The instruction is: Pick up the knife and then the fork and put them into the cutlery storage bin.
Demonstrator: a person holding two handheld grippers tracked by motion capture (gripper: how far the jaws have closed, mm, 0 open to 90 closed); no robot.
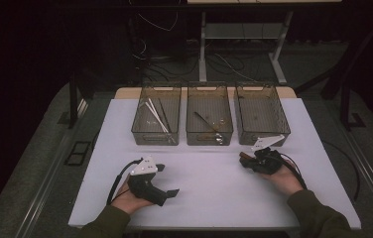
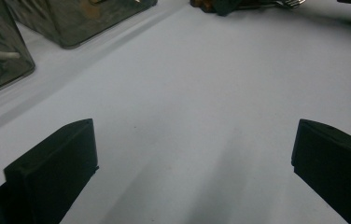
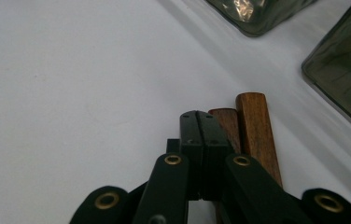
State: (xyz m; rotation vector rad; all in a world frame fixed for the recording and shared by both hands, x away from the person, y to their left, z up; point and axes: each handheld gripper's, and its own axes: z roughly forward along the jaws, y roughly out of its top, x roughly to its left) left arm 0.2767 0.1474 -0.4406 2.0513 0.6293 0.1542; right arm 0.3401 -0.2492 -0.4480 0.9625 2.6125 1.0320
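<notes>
High view: left bin white sticks; middle bin utensils; right gripper closed, empty.

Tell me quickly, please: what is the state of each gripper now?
Left gripper: open, nothing between its jaws.
Right gripper: shut; two wooden handles lie right beside its jaws, but whether it holds them cannot be told.

Wooden handles: brown, smooth, satin grain. Bins: smoky translucent plastic, glossy. Table: white, matt, smooth. Right gripper beside handles: black matt plastic, brass rivets.
</notes>
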